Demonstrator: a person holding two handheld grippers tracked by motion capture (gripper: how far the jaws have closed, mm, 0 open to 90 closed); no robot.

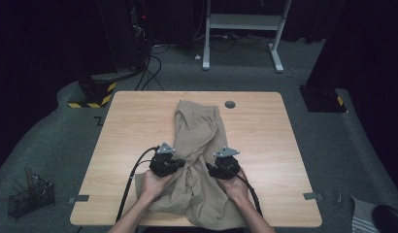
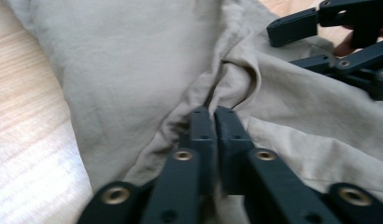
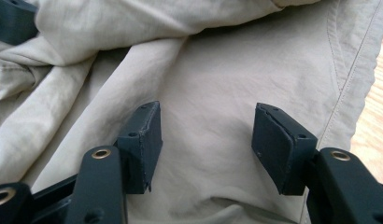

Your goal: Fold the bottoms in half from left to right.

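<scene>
High view first: a pair of beige trousers (image 1: 197, 145) lies down the middle of the light wood tabletop (image 1: 124, 126), running from near the far edge toward the person's side, where the cloth spreads wider and bunches into heavy folds. The fabric is thin and wrinkly, khaki-ish, with a stitched seam visible along one edge in the right gripper view (image 3: 348, 79).

Left hand-held gripper (image 2: 214, 112) is clenched on a ridge of the trousers — in its own view the two black jaws are squeezed together with a pinched fold of cloth rising right at their tips, creases fanning out from the pinch. From above, that hand-held gripper (image 1: 164, 164) sits on the left side of the bunched part, with the person's left hand (image 1: 153, 183) behind it.

Right hand-held gripper (image 3: 206, 140) is released — jaws stand wide apart over flat fabric, nothing pinched between them. From above it (image 1: 225, 165) is just right of the central folds, near the other one.

Around the scene: a small round grey grommet (image 1: 230, 104) in the tabletop just beyond the far end of the trousers, a black wire basket (image 1: 29, 196) on the floor to the left, and a white desk frame (image 1: 243, 22) further back in the dark room. Nothing sits on the cloth besides the two hand-held grippers.
</scene>
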